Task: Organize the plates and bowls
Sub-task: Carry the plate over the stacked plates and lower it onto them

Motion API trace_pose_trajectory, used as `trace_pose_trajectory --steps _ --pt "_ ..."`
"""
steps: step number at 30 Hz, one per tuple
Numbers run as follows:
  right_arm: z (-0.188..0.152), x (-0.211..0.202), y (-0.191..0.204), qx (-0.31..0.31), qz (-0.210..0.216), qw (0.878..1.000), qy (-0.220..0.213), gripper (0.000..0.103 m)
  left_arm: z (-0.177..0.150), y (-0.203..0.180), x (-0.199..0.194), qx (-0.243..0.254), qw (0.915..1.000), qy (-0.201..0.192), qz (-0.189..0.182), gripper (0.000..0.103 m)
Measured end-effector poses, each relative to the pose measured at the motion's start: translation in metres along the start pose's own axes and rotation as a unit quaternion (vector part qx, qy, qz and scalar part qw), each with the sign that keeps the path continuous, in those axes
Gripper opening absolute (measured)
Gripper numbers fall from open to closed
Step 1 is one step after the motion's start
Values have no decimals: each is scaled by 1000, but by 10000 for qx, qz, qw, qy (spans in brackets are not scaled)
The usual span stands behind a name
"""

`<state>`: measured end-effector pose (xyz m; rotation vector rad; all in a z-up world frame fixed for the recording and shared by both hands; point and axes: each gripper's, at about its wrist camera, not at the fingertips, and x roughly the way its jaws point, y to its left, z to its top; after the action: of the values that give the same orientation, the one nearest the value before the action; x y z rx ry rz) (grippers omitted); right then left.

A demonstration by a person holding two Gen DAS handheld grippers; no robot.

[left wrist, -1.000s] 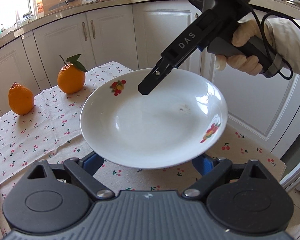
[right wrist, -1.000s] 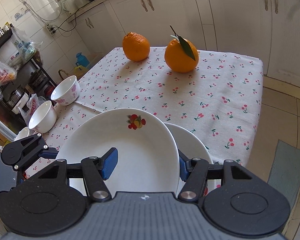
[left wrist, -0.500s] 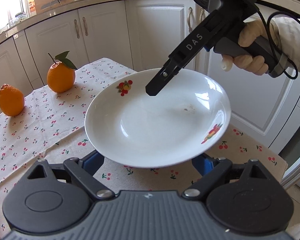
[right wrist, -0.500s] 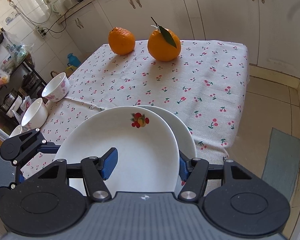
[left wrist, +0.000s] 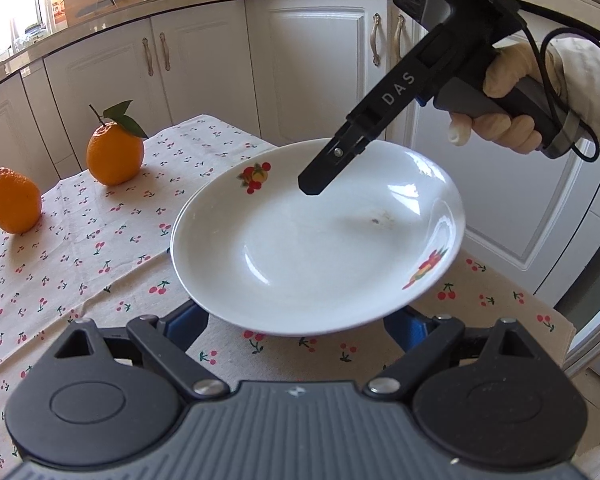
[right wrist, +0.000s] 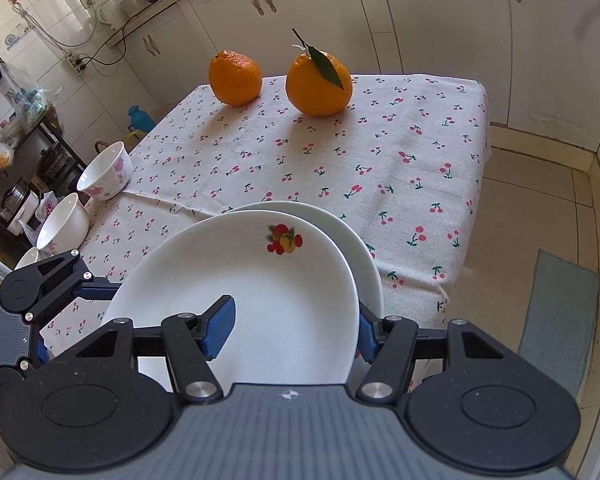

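A white plate with fruit decals [right wrist: 260,304] hangs tilted over the cherry tablecloth, with my right gripper [right wrist: 292,334] shut on its rim. One blue pad lies inside the plate and the other is behind the rim. A second white plate [right wrist: 364,268] sits just under it and peeks out at the far right. In the left wrist view the same upper plate [left wrist: 316,248] fills the middle, with a right gripper finger [left wrist: 320,176] on its far side. My left gripper [left wrist: 294,322] is open, its blue pads wide apart under the near rim and its tips hidden.
Two oranges [right wrist: 236,76] [right wrist: 318,84] stand at the far end of the table. Three white bowls, two with pink flowers [right wrist: 104,176] [right wrist: 64,224], line the table's left edge. White cabinets [left wrist: 204,68] ring the room. The table's right edge [right wrist: 476,200] drops to tiled floor and a mat.
The right gripper has shifted a little with the upper plate, so the lower plate now shows along its far side. Both grippers' jaws look the same.
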<state>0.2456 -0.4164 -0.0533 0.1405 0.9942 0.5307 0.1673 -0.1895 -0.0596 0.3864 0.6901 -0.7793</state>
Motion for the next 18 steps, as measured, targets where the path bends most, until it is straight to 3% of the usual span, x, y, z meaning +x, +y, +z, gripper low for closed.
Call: trace_pose_trajectory --steps 18 --pt "-5 -8 4 24 -160 9999 12 69 -3 4 1 -20 9999 -48 -99 97"
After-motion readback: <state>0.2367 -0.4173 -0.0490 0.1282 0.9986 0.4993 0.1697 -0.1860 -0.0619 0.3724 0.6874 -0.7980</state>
